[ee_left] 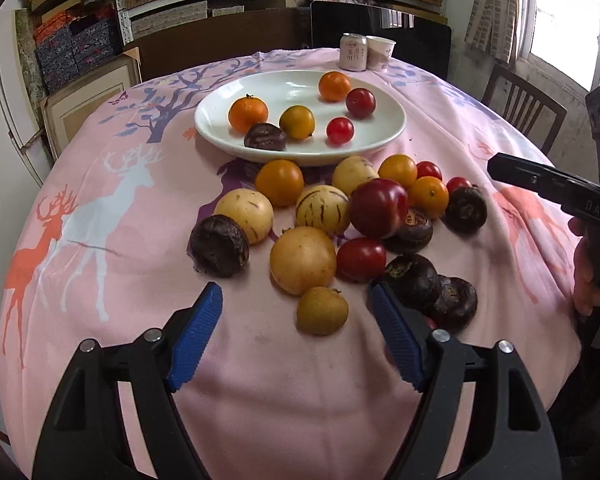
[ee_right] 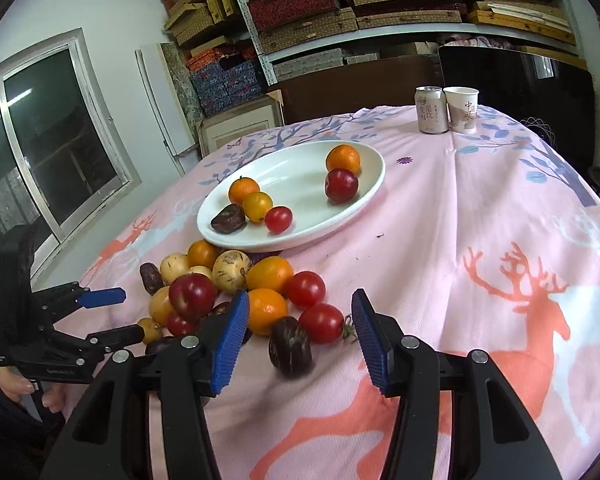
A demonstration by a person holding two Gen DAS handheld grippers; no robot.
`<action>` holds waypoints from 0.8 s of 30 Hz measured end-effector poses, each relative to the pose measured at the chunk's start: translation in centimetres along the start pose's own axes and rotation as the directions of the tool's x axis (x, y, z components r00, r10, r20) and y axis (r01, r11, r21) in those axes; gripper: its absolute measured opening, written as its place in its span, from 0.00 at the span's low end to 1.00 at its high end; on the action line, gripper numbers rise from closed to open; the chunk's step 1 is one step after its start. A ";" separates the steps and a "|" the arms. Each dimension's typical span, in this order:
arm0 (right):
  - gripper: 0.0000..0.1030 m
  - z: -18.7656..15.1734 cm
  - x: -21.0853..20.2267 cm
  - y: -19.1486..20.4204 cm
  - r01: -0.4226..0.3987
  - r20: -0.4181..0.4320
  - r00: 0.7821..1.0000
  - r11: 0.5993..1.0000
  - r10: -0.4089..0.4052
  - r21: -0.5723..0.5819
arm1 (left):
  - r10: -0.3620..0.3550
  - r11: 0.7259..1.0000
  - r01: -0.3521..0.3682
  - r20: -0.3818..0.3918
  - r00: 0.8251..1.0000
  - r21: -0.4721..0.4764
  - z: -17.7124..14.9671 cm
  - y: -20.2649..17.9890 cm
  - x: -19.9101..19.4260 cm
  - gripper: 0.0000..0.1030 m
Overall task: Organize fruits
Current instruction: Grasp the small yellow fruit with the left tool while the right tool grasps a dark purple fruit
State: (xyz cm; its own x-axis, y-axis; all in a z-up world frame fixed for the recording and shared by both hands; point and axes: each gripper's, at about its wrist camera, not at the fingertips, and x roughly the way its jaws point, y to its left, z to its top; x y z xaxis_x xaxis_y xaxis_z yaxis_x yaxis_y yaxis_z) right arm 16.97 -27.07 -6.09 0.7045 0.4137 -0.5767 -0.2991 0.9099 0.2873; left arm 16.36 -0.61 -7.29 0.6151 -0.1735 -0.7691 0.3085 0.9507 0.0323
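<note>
Two hand-held black grippers with ribbed blue pads hover over a round table draped in a pink deer-print cloth point(ee_left: 100, 184), where a heap of loose fruit waits just short of a shallow white oval ceramic plate point(ee_left: 228, 92) already holding six pieces. The left gripper point(ee_left: 296, 300) is spread wide and pinches nothing; a small round yellow-brown fruit point(ee_left: 322, 311) lies on the cloth directly ahead, between its two pads and touching neither, with a larger smooth golden-yellow round fruit point(ee_left: 303, 260) just beyond it. The fruit is near-spherical, so no long axis appears to govern the approach. The right gripper point(ee_right: 298, 320) is likewise parted and empty, and a wrinkled dark purple passion fruit point(ee_right: 291, 347) sits in its gap, nearer the left pad, with a glossy red tomato point(ee_right: 321, 323) just behind. Each tool appears to have its own target within reach; the plate lies farther ahead of both, beyond the pile. A pink drinks can point(ee_right: 431, 110) and white paper cup point(ee_right: 463, 109) stand at the table's far edge.
</note>
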 end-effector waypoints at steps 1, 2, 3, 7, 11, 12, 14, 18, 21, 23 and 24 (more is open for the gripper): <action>0.52 -0.2 0.0 -0.1 0.010 -0.005 1.000 1.000 -0.009 0.004 | 0.006 1.000 -0.007 -0.011 1.000 -0.007 -0.1 -0.1 0.3 0.72; 0.52 -0.4 -0.1 -0.2 0.012 -0.009 1.000 1.000 -0.012 0.006 | 0.002 1.000 -0.002 -0.018 1.000 -0.009 -0.3 -0.1 0.6 0.68; 0.52 -0.5 -0.2 -0.1 0.013 -0.010 1.000 1.000 -0.013 0.004 | -0.002 1.000 0.002 -0.026 1.000 -0.007 -0.4 -0.3 0.9 0.59; 0.52 -1.2 -0.7 0.0 0.025 -0.012 1.000 1.000 -0.025 -0.011 | -0.015 1.000 0.015 -0.053 0.998 -0.003 -0.7 -0.8 2.2 0.39; 0.52 -1.6 -0.7 -0.5 0.019 -0.032 0.999 1.000 -0.019 0.009 | -0.025 1.000 0.025 -0.033 0.999 0.005 -0.8 -1.1 2.0 0.27; 0.52 -1.7 -0.6 -0.4 0.016 -0.036 0.999 1.000 -0.015 0.004 | -0.030 1.000 0.030 -0.030 0.999 0.001 -0.9 -1.0 2.0 0.27; 0.52 -2.0 -0.4 0.1 0.005 -0.057 0.998 1.000 -0.007 -0.028 | -0.034 0.999 0.034 -0.020 0.999 -0.003 -1.1 -1.0 1.7 0.27; 0.52 -2.5 0.0 1.8 0.011 -0.092 0.995 0.992 -0.023 -0.129 | -0.039 0.999 0.039 0.012 0.999 -0.022 -1.5 -0.8 0.6 0.27; 0.52 -2.4 0.4 2.5 0.030 -0.104 0.994 0.987 -0.047 -0.156 | -0.043 0.998 0.044 0.039 0.998 -0.034 -1.6 -0.3 -0.7 0.27; 0.52 -2.2 0.8 2.7 0.047 -0.110 0.992 0.987 -0.065 -0.152 | -0.044 0.998 0.046 0.048 0.998 -0.038 -1.6 -0.1 -1.3 0.27; 0.52 -2.2 1.1 2.8 0.055 -0.116 0.991 0.987 -0.073 -0.153 | -0.044 0.998 0.046 0.050 0.998 -0.038 -1.7 -0.1 -1.5 0.27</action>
State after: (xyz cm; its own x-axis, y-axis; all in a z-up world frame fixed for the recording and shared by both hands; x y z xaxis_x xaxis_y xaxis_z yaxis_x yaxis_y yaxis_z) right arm 15.52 -24.02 -7.57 0.6447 0.3467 -0.6813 -0.3547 0.9251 0.1352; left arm 14.25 -0.01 -7.23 0.6363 -0.2280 -0.7370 0.3088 0.9507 -0.0275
